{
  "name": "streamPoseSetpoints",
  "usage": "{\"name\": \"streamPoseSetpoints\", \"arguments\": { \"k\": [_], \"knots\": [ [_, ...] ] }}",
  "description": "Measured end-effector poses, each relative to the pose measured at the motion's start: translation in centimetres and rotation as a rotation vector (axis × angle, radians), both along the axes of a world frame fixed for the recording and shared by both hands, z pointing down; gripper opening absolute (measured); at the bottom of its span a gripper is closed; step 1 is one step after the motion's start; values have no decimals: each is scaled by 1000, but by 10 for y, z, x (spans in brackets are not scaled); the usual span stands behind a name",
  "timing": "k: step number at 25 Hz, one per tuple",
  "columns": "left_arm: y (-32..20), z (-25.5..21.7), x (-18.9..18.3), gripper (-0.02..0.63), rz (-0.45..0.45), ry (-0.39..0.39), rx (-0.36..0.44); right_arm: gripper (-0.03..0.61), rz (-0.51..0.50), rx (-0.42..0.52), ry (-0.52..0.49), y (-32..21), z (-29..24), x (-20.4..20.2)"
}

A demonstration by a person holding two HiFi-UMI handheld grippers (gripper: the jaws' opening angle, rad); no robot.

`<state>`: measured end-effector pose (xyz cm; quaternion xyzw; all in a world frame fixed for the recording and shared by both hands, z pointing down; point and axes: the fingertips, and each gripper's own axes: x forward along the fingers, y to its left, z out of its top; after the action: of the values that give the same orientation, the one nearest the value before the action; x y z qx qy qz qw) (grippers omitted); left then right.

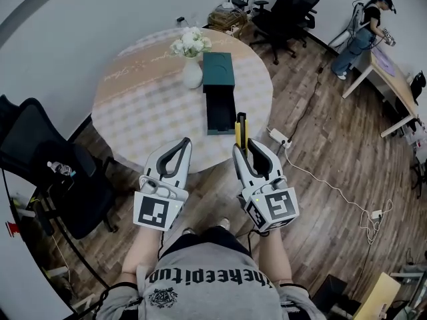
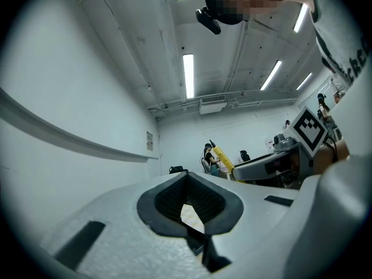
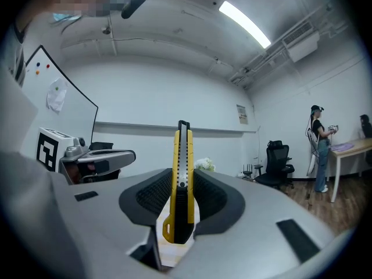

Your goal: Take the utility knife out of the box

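A dark teal box [image 1: 218, 69] lies on the round table [image 1: 133, 105], its drawer [image 1: 221, 112] pulled out toward me. My right gripper [image 1: 248, 147] [image 3: 182, 176] is shut on the yellow and black utility knife [image 1: 241, 129] [image 3: 183, 150]. The knife stands between the pads and sticks out past the fingertips, just over the table's near edge and in front of the drawer. My left gripper [image 1: 181, 144] [image 2: 187, 178] hangs beside it to the left, shut with nothing in it. The knife [image 2: 223, 157] also shows small in the left gripper view.
A white vase of flowers [image 1: 192, 72] stands left of the box. Black office chairs stand at the left [image 1: 53, 172] and at the back [image 1: 287, 5]. A power strip with cables [image 1: 277, 137] lies on the wooden floor. A person [image 1: 363, 35] stands at a desk far right.
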<state>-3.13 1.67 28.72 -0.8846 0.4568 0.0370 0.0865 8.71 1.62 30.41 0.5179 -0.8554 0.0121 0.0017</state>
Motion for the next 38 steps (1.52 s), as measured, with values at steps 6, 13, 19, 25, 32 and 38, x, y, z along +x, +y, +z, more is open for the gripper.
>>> {"name": "streamPoseSetpoints", "arguments": {
  "k": [6, 13, 19, 25, 32, 38],
  "knots": [
    [14, 4, -10, 17, 45, 2, -5, 118, 37, 13, 8, 21, -1, -10],
    [33, 7, -20, 17, 79, 7, -2, 118, 75, 21, 5, 47, 2, -18],
    [49, 10, -25, 17, 100, 12, -8, 118, 99, 22, -3, 67, 5, -24],
    [58, 10, -29, 17, 105, 17, -5, 118, 117, 34, -20, 76, 5, -25],
    [64, 6, -31, 17, 101, 13, 2, 118, 123, 48, -23, 81, 0, -24],
    [63, 7, -35, 17, 92, 17, 4, 118, 118, 56, -15, 80, -1, -26]
  ]
}}
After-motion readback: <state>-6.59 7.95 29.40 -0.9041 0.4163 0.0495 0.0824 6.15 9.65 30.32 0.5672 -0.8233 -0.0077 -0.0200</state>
